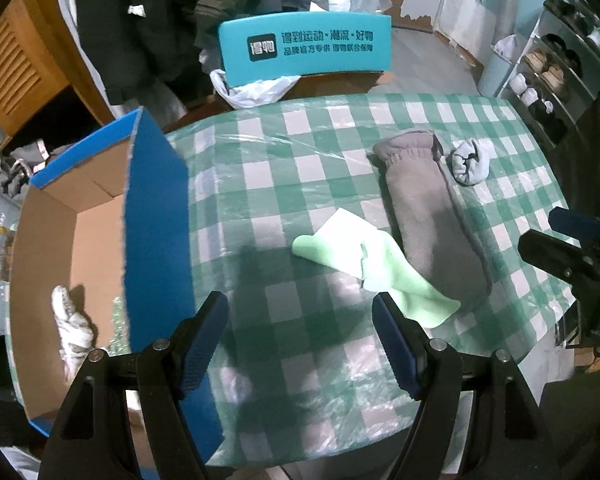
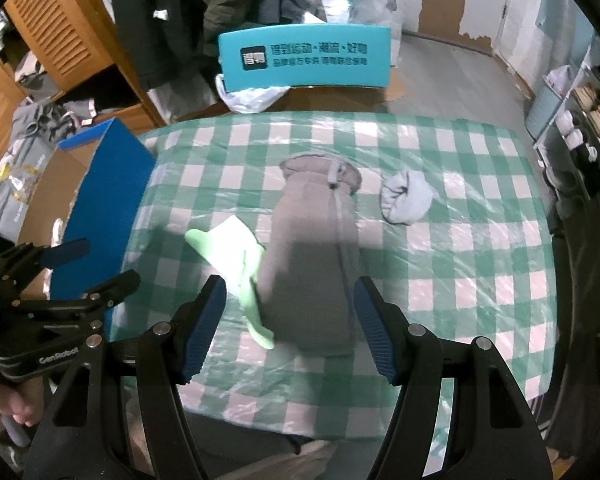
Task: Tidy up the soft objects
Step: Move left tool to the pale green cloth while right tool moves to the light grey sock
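sorting barely begun
we hold both grippers, left gripper [image 1: 300, 340] and right gripper [image 2: 286, 328], open and empty; one white glove [image 1: 70, 328] sits in the blue cardboard box [image 1: 156, 208], while the grey fleece pouch [image 2: 312, 256], pale green cloth [image 1: 364, 260] and balled light-grey sock [image 2: 406, 198] wait.

Two steep wrist views, shared tablecloth [image 1: 300, 152]

A green-and-white checked tablecloth [image 2: 460, 240] is showing under a grey fleece pouch [image 2: 312, 260], a pale-green cloth [image 2: 236, 248] and a blue cardboard box [image 1: 156, 208].

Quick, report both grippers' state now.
Left gripper: open, holding nothing.
Right gripper: open, holding nothing, above the grey pouch.
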Demonstrator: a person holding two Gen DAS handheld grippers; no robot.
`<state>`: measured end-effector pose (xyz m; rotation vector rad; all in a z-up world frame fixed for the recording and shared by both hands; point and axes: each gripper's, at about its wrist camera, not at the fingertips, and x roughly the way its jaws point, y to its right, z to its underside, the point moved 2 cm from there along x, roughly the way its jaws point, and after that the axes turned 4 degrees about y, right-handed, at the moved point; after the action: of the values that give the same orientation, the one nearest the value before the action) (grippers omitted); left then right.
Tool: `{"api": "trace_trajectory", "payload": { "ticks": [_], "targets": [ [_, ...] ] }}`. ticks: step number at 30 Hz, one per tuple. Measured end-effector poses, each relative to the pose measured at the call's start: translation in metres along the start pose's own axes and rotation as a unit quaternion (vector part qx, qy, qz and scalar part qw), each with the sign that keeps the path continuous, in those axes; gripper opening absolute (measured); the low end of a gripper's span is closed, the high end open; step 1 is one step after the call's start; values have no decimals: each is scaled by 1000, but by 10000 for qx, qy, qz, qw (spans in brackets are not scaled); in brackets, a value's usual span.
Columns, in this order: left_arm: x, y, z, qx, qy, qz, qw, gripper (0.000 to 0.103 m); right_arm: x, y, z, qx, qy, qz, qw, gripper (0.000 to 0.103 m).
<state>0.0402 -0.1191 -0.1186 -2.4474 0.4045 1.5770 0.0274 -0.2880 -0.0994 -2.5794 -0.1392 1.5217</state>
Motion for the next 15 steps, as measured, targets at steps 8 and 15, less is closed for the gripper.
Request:
{"api": "trace_trajectory", "payload": {
  "ticks": [8, 15],
  "targets": [
    [24, 17, -8, 100, -127, 87, 9998, 76, 19, 20, 3, 170, -155, 60, 9997, 66],
    [44, 24, -15, 91, -248, 146, 9995, 76, 34, 37, 3, 410, -300, 83, 9987, 66]
  ]
}}
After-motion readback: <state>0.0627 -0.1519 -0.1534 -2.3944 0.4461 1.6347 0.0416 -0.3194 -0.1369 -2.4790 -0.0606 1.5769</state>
